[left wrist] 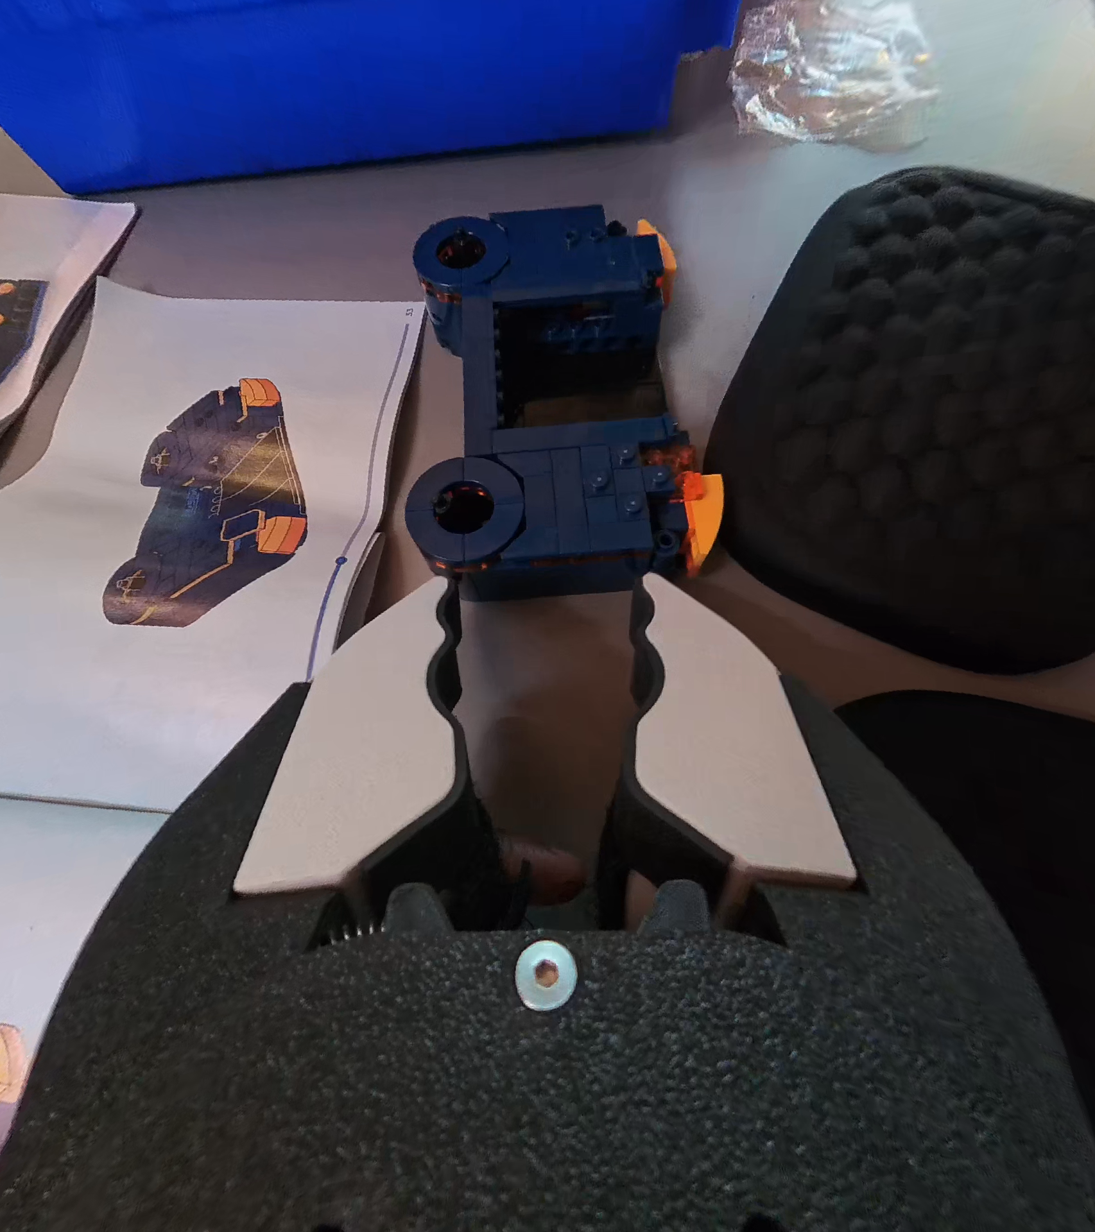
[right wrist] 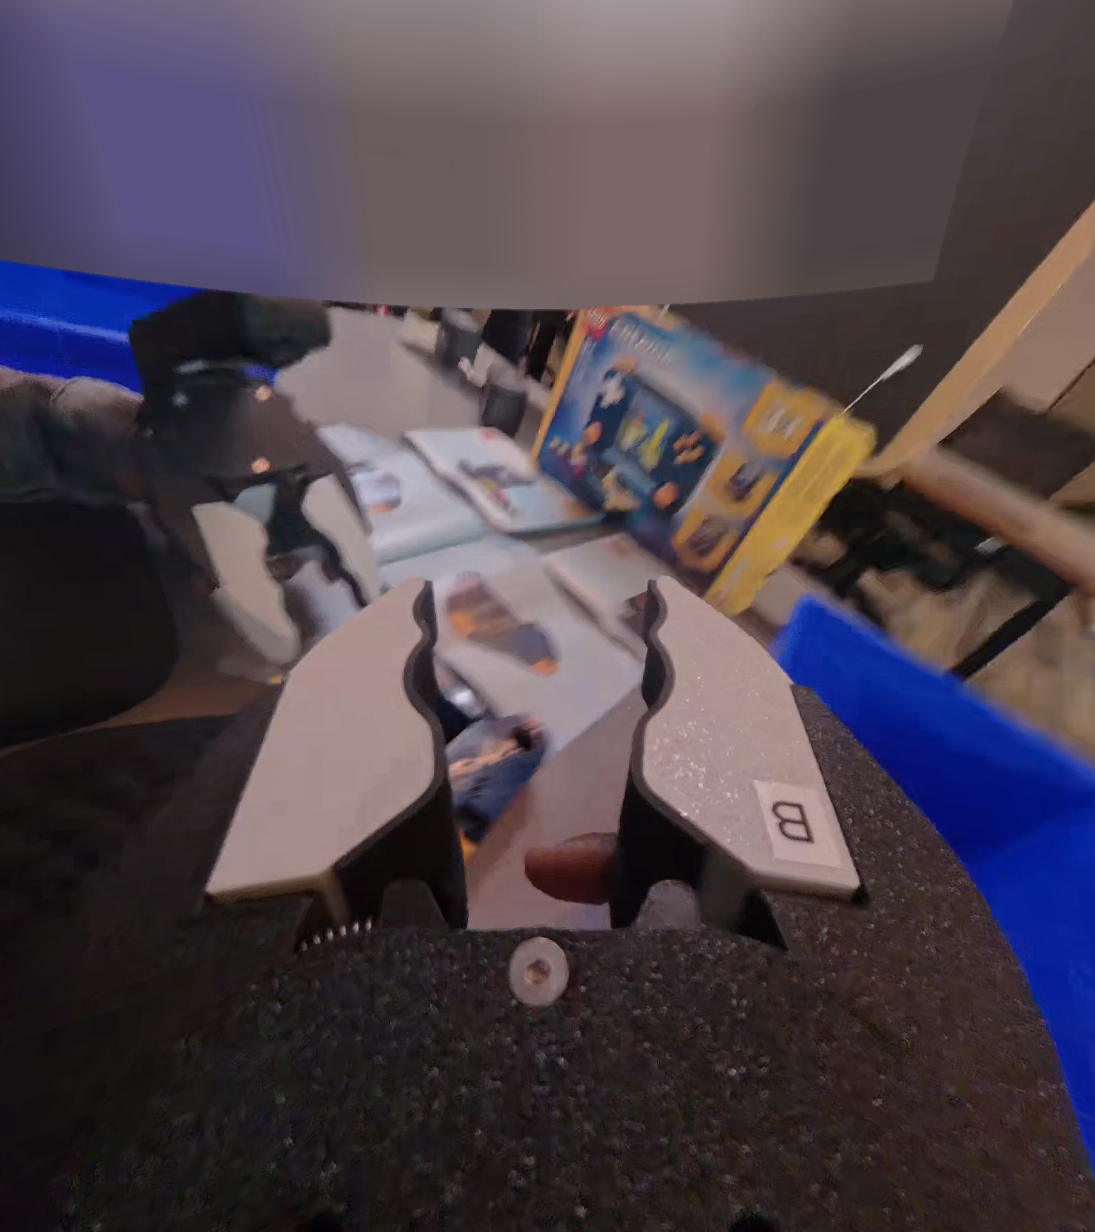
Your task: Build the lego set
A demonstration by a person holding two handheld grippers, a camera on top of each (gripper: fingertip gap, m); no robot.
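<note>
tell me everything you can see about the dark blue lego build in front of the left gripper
The build is a dark blue, plastic-looking, roughly C-shaped frame lying flat on the table. It has two round ring towers on its left side, a studded plate section near the gripper, a taller block at the far end, an open dark middle, and orange curved pieces with translucent orange bits on its right. The open left gripper straddles its near end; whether they touch is unclear. A booklet lies beside it.
</note>
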